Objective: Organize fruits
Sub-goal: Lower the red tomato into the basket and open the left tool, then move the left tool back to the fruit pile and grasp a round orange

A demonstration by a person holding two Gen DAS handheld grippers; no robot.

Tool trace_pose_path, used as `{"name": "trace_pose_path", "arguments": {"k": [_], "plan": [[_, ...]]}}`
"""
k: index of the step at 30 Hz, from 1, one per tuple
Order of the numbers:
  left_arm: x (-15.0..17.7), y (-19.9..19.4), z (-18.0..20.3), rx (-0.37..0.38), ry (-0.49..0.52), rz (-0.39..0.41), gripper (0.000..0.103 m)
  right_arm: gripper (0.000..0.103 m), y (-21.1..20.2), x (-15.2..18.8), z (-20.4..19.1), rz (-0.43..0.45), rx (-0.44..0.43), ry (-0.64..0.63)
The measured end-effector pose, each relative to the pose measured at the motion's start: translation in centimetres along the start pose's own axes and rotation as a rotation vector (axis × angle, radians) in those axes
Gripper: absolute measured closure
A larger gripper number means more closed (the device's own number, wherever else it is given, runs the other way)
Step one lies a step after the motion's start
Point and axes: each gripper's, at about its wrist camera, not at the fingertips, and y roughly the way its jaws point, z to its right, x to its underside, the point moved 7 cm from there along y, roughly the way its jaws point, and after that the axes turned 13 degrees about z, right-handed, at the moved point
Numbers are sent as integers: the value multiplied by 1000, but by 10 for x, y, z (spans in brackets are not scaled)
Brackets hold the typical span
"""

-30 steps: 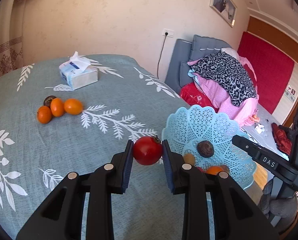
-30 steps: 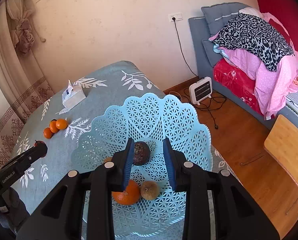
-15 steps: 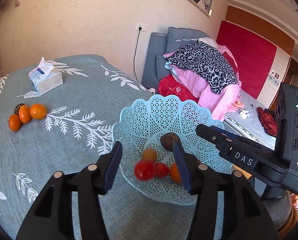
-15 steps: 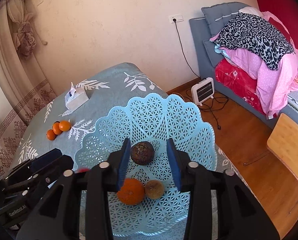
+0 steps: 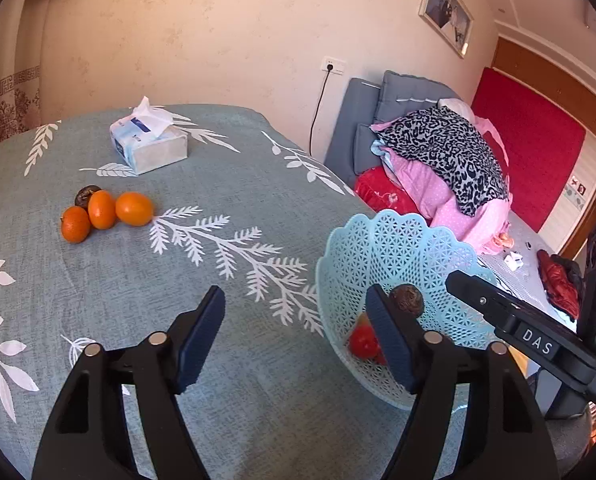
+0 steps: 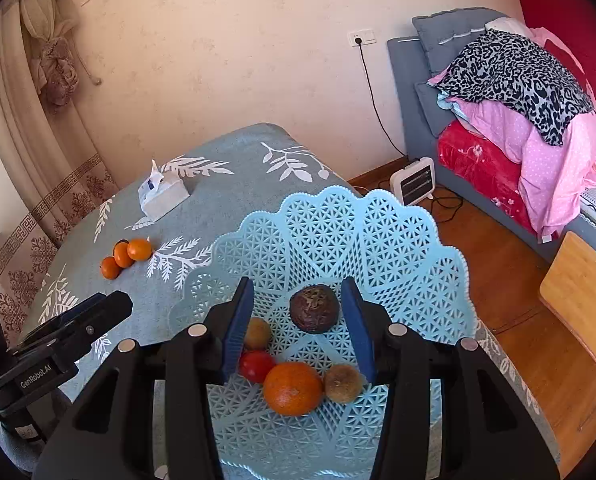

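My left tongs (image 5: 294, 332) stand wide with nothing between them, over the desk (image 5: 226, 280) just left of the basket (image 5: 393, 248). My right tongs (image 6: 298, 320) are also wide and hold nothing; they hang above the basket (image 6: 397, 248), its dark fruit (image 6: 314, 309) showing between the tips, not touched.

In the basket I see the dark fruit, a tomato (image 6: 256, 365), an orange (image 6: 292, 389) and two brownish fruits (image 6: 343, 383), one partly behind the left finger of the right tongs. From the left view the right finger of the left tongs covers much of the basket's contents; only the tomato (image 5: 363, 343) and dark fruit (image 5: 406, 300) show clearly.

Well apart on the desk lie three oranges (image 5: 134, 209) touching in a row, with a dark fruit (image 5: 85, 195) tucked behind them. Farther back stands a tissue box (image 5: 149, 146); its print is too small to read.

The right tongs' body reads "DAS" (image 5: 537, 346) in the left view; the left tongs' body reads "GenRobot.AI" (image 6: 36, 376) in the right view.

Beyond the desk: a bed (image 6: 477, 148) heaped with pink and leopard-print bedding (image 6: 513, 68), a small heater (image 6: 413, 179) on the floor, and a wooden stool (image 6: 577, 296) at the right.
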Motion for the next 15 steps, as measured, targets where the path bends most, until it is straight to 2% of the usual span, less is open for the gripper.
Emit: {"name": "trace_pose_path", "arguments": {"k": [9,11,15], "plan": [[-8,-7,-36,-104,-15,37,18,56,9,3,-31,-17,-51,-26],[-10,-9,-43,-133,-2,48,17,51,10,4,-35,-19,-56,-32],[-12,-12,-53,-176,5,67,13,49,12,6,-43,-23,-66,-38]]}}
